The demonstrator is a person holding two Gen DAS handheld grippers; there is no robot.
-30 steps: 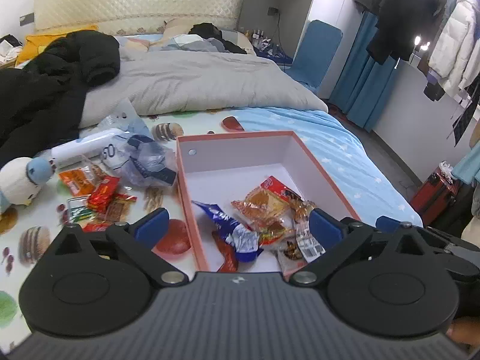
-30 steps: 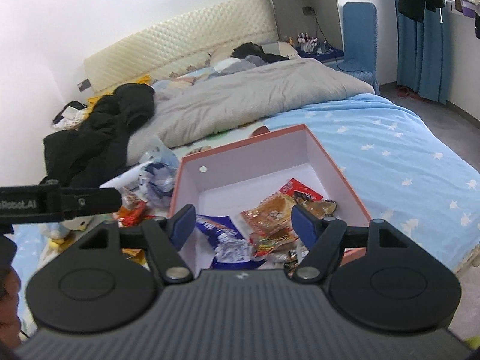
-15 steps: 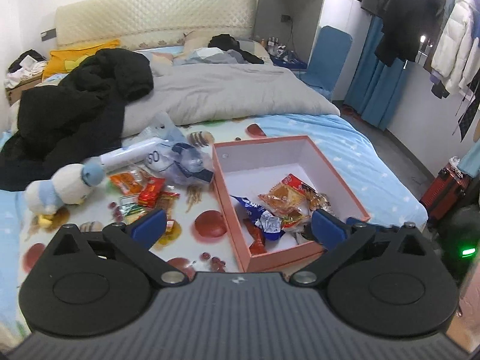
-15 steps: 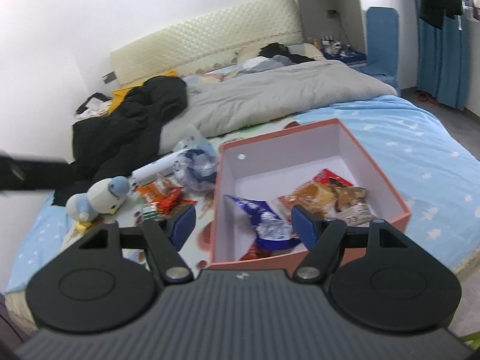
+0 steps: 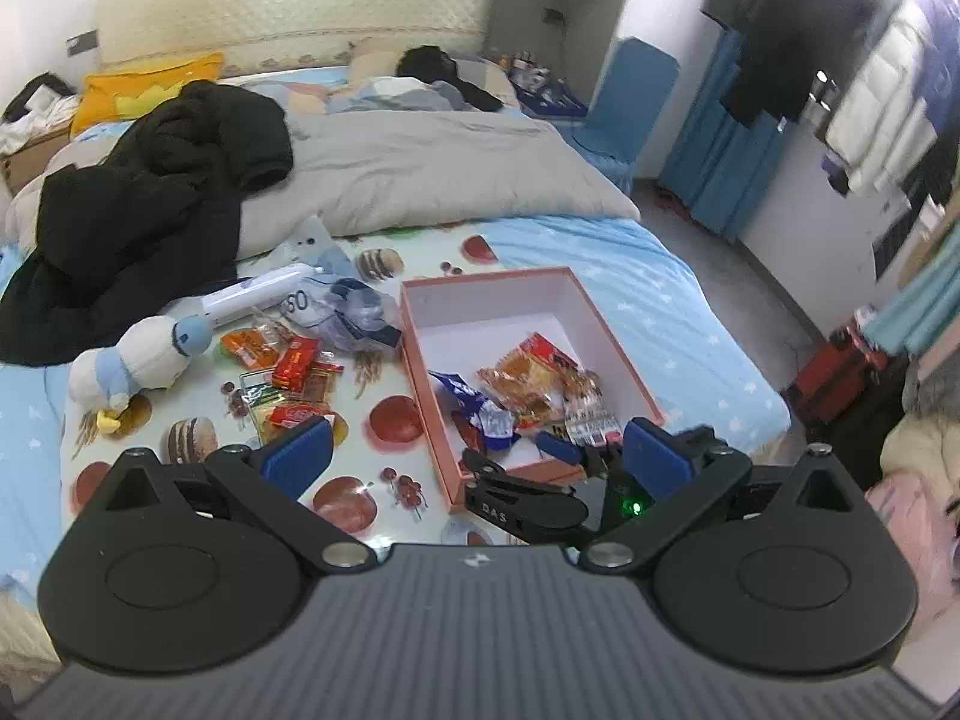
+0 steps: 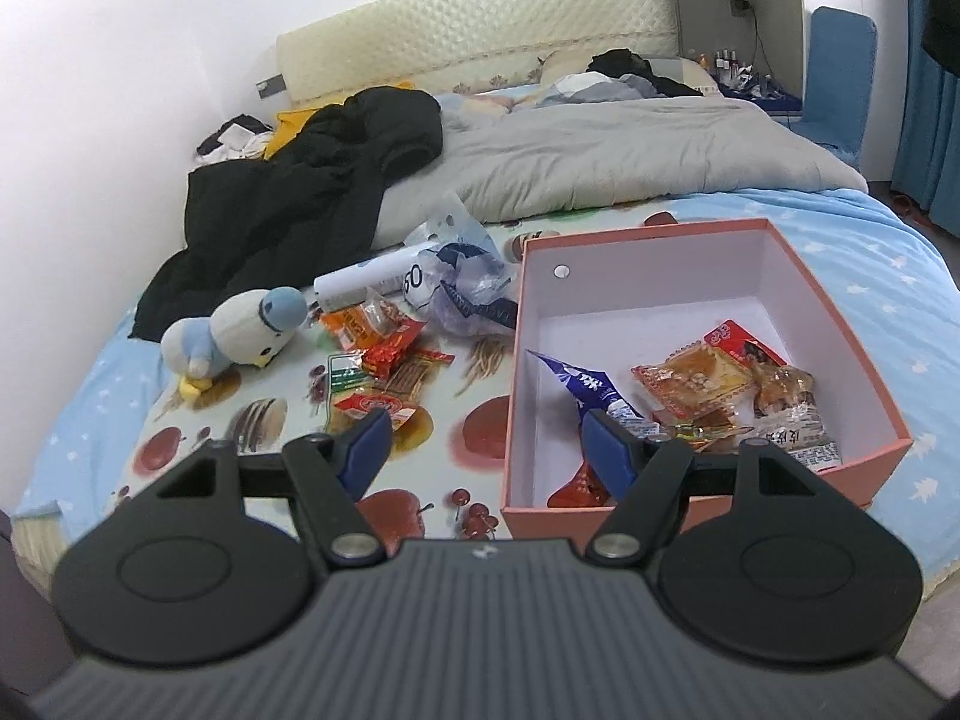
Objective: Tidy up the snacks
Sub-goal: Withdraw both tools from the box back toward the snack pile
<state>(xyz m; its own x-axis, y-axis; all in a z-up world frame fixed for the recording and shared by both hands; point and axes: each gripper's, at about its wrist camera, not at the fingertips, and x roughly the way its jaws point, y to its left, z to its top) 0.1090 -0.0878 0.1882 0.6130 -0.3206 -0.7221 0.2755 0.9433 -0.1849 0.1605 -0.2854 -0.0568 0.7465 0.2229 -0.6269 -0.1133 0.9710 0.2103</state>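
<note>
Pink box: several packets inside. Loose snacks on bed: still unsorted. Left tool, right tool: spread, empty.

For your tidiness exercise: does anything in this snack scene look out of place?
Yes. Several snacks lie loose on the bed beside the box, mixed with a plush toy and a crumpled bag.

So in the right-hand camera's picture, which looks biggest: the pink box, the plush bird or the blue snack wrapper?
1. Pink box, by far.
2. Plush bird.
3. Blue snack wrapper, though the box wall hides part of it.
</note>
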